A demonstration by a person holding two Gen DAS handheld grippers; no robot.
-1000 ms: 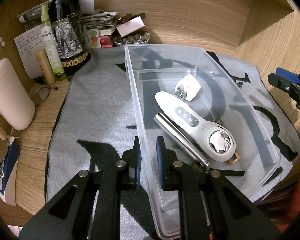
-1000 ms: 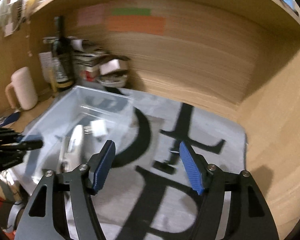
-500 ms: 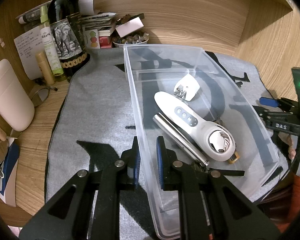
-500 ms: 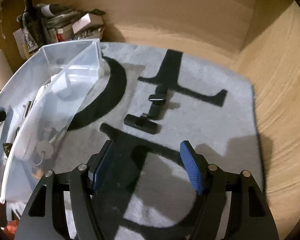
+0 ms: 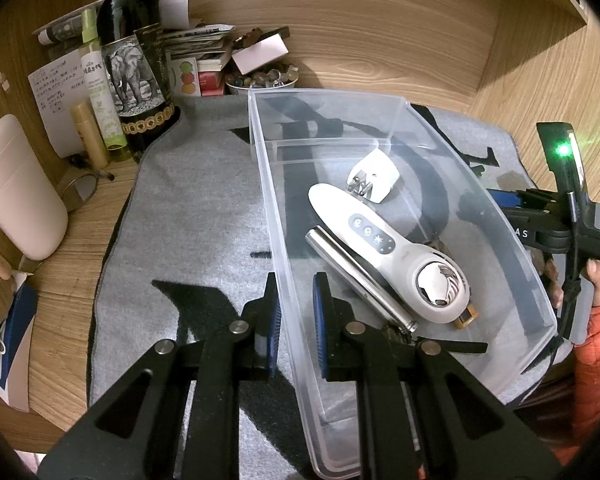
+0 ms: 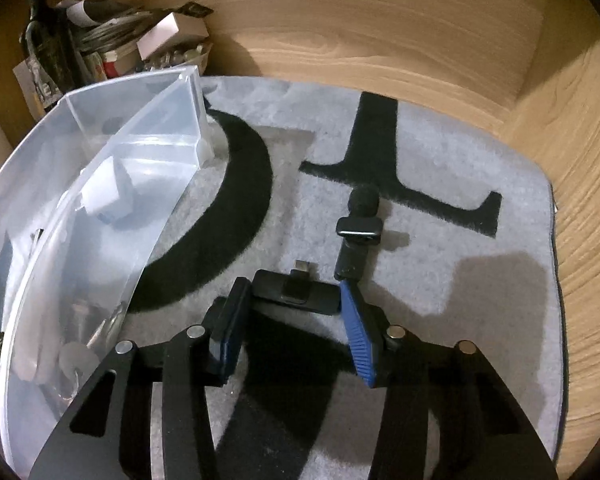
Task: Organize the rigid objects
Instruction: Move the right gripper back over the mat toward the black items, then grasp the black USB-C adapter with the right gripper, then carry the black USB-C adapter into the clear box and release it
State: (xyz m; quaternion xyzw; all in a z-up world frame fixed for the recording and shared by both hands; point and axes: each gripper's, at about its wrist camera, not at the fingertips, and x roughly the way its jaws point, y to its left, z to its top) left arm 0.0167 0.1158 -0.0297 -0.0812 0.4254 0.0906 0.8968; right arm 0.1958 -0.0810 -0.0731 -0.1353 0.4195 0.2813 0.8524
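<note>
The clear plastic bin (image 5: 400, 216) rests on the grey mat (image 5: 196, 216) covering the wooden surface (image 5: 72, 236). It contains a white handheld device (image 5: 388, 248), a metal cylinder (image 5: 360, 276) lying against the device at its 8 o'clock side, and a white plug adapter (image 5: 374, 176) at 12 o'clock from the device.

The left gripper (image 5: 296, 308) has its fingers clamped on the bin's left wall, one finger outside and one inside.

Only the right wrist view shows the black receiver (image 6: 296, 292) and the black microphone (image 6: 358, 232), both on the mat outside the bin at its 3 o'clock side. Only the left wrist view shows the bin contents clearly.

The right gripper (image 6: 292, 320) has descended since the earlier frame. Its fingers are apart and now flank the receiver; contact cannot be confirmed.
</note>
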